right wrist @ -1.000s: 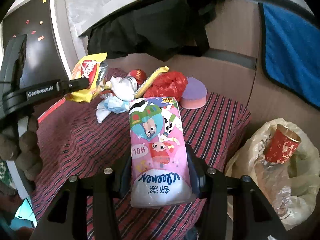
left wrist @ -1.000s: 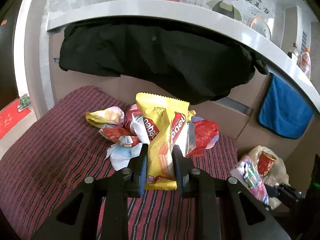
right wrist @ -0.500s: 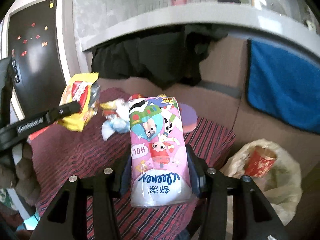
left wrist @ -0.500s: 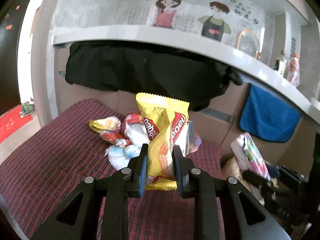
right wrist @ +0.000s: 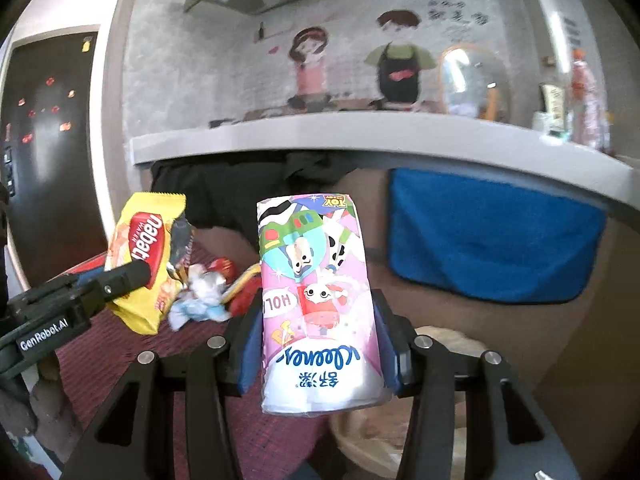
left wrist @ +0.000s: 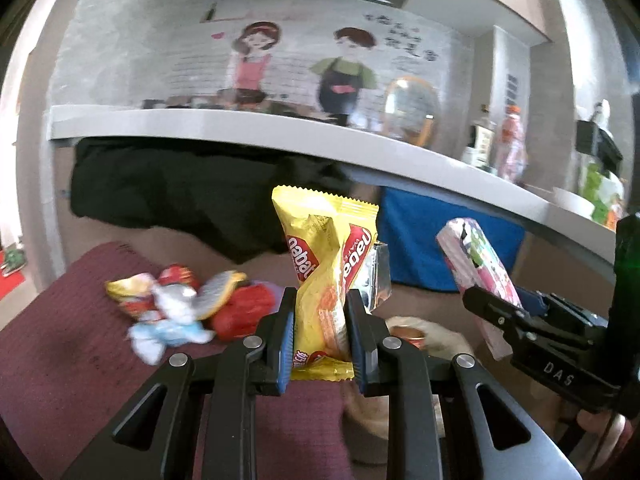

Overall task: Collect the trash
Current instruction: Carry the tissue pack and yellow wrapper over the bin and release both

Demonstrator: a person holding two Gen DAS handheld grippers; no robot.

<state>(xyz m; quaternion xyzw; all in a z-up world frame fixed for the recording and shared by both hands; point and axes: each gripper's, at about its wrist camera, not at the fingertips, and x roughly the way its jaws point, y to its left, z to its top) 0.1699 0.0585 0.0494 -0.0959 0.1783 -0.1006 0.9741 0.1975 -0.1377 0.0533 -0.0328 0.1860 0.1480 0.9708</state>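
My left gripper [left wrist: 320, 320] is shut on a yellow wafer wrapper [left wrist: 324, 264], which stands upright between the blue pads. My right gripper [right wrist: 318, 336] is shut on a pink tissue pack [right wrist: 316, 292] with cartoon prints. Each shows in the other's view: the tissue pack [left wrist: 476, 268] to the right, the yellow wrapper [right wrist: 148, 260] to the left. A pile of crumpled wrappers [left wrist: 184, 304] lies on the dark red checked cloth [left wrist: 64, 352]. A pale plastic bag [right wrist: 404, 428] sits low beneath the right gripper, mostly hidden.
A grey counter edge [left wrist: 240, 128] runs overhead with black cloth [left wrist: 180, 196] draped under it and a blue towel [right wrist: 492, 248] hanging at the right. Bottles and a mirror stand on the counter. A dark fridge door [right wrist: 44, 140] is at the far left.
Both grippers have risen and swung right with their loads; the trash pile now lies lower and left, and the plastic bag has slipped under the grippers. Grips unchanged.
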